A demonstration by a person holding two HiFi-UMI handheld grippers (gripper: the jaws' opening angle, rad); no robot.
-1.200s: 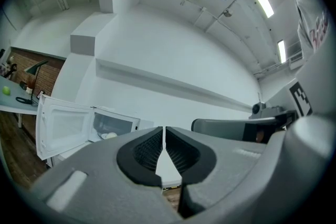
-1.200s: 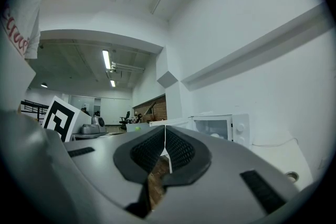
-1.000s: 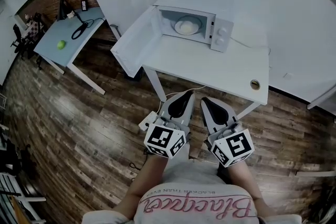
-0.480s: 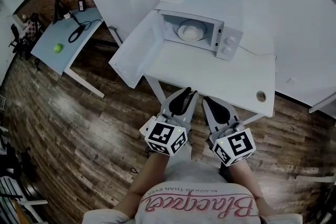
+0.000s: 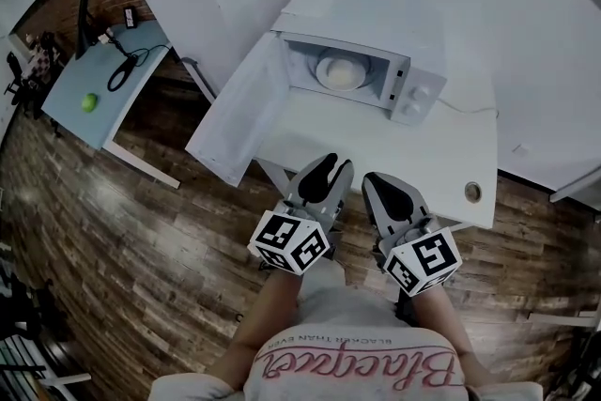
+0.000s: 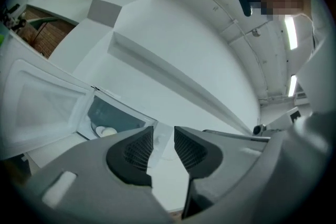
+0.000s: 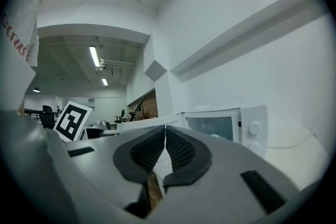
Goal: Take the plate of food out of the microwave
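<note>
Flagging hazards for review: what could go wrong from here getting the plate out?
The open door juts left past the table edge; the left claw, jaws just opening, empty, could knock it. The plate of food sits deep inside the microwave; a one-sided grip might tip it.

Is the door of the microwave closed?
No, the door of the microwave is swung wide open, and the plate is visible inside.

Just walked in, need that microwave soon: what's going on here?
A person faces the microwave on the table, a hand-held gripper in each hand. Its door hangs open and the plate of food sits inside, untouched. The left hand-held gripper has just been opening its jaws, nothing between them; the right hand-held gripper is shut, empty.
</note>
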